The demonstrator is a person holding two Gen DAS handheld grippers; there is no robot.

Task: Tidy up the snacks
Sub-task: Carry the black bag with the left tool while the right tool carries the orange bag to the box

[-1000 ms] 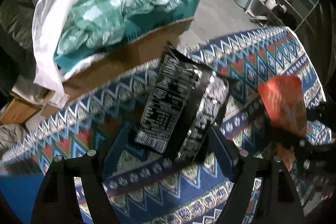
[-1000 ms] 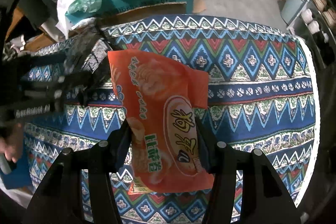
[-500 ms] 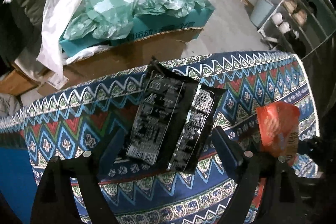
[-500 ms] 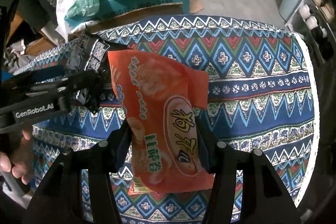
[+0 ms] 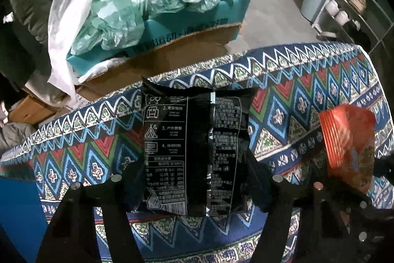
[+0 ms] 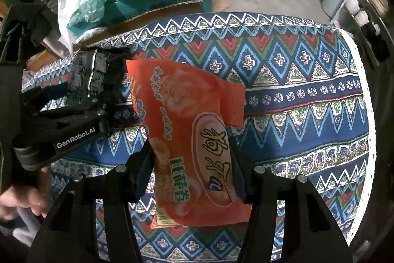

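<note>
Showing only rightward: hand (image 6: 22, 199) gripping handle

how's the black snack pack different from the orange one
The black snack pack shows its back, white printed text and a barcode; the orange snack pack shows its colourful front with large characters. The black one sits in the left gripper, the orange one in the right gripper. Both are flat sealed pouches held above the patterned cloth.

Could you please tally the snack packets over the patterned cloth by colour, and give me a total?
Black snack packet: 1, between the fingers of the left gripper
Orange snack packet: 1, clamped in the right gripper
Total: 2
</note>
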